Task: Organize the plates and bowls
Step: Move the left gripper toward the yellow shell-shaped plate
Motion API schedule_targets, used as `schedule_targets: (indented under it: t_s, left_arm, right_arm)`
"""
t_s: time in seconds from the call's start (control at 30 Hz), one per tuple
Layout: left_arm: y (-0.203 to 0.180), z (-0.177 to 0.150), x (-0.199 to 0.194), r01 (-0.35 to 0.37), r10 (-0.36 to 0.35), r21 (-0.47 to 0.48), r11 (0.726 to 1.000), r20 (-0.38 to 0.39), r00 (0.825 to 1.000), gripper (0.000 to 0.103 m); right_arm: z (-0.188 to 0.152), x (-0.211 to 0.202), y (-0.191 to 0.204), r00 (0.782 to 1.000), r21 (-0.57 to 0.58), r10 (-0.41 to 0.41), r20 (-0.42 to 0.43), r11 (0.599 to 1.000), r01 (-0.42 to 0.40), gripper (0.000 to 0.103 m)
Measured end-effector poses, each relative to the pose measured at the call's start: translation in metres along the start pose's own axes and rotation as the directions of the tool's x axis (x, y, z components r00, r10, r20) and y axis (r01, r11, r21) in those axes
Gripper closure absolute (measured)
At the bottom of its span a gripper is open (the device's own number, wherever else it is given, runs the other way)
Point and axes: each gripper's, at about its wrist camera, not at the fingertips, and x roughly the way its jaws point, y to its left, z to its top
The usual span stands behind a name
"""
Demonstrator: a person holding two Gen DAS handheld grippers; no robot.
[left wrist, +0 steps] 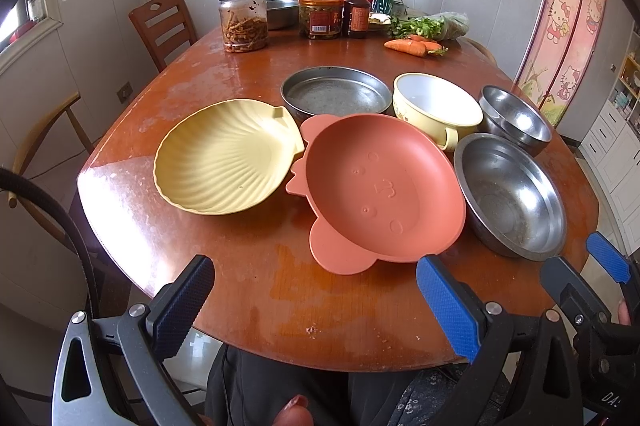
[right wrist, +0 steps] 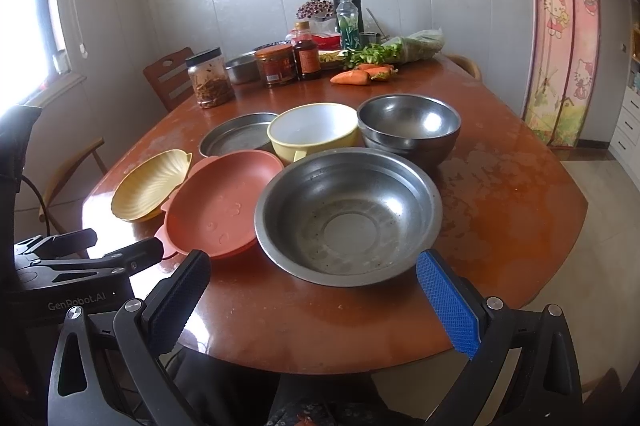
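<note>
Both the left gripper (left wrist: 316, 302) and right gripper (right wrist: 314, 300) hovered with fingers spread wide, empty, before the pink plate (left wrist: 376, 186) and steel bowl (right wrist: 348, 214) on the surface (right wrist: 500, 210).

Around the pink plate (left wrist: 372, 194): one yellow shell plate (left wrist: 224, 158), one metal pan (left wrist: 336, 94), one yellow bowl (left wrist: 436, 106), three steel bowls (right wrist: 348, 214), two of them stacked
</note>
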Motion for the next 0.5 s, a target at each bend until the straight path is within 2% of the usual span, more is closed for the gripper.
schedule_targets:
  t_s: [0.5]
  left_arm:
    - [0.0010,0.0004,-0.0004,-0.001,0.001,0.000,1.000,0.002,1.000,0.001]
  right_arm:
    - [0.0004,-0.0026,0.0012,1.000,-0.006,0.006,0.003,1.000,-0.006,0.000]
